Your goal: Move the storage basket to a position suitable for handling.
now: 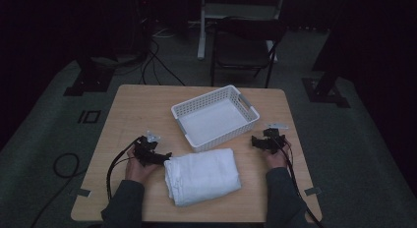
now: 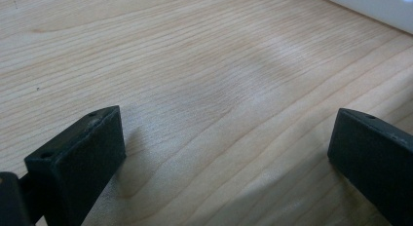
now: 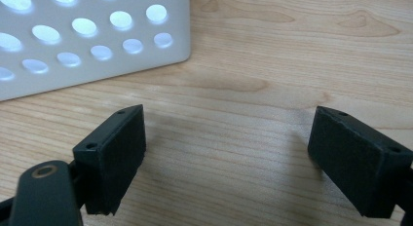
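A folded white towel (image 1: 202, 176) lies on the wooden table (image 1: 133, 105), near its front edge. Behind it stands an empty white perforated basket (image 1: 215, 117). My left gripper (image 1: 164, 156) rests just left of the towel, its tips almost at the towel's edge. Seen from its own camera, the left gripper (image 2: 226, 148) is open over bare wood. My right gripper (image 1: 254, 141) sits to the right of the basket's near corner. In the right gripper view the right gripper (image 3: 226, 153) is open, and the basket wall (image 3: 87, 41) fills the upper left.
A dark folding chair (image 1: 245, 46) stands beyond the table's far edge. Cables (image 1: 157, 66) run over the grey floor behind and to the left. Bare wood shows at the table's left side and along its back.
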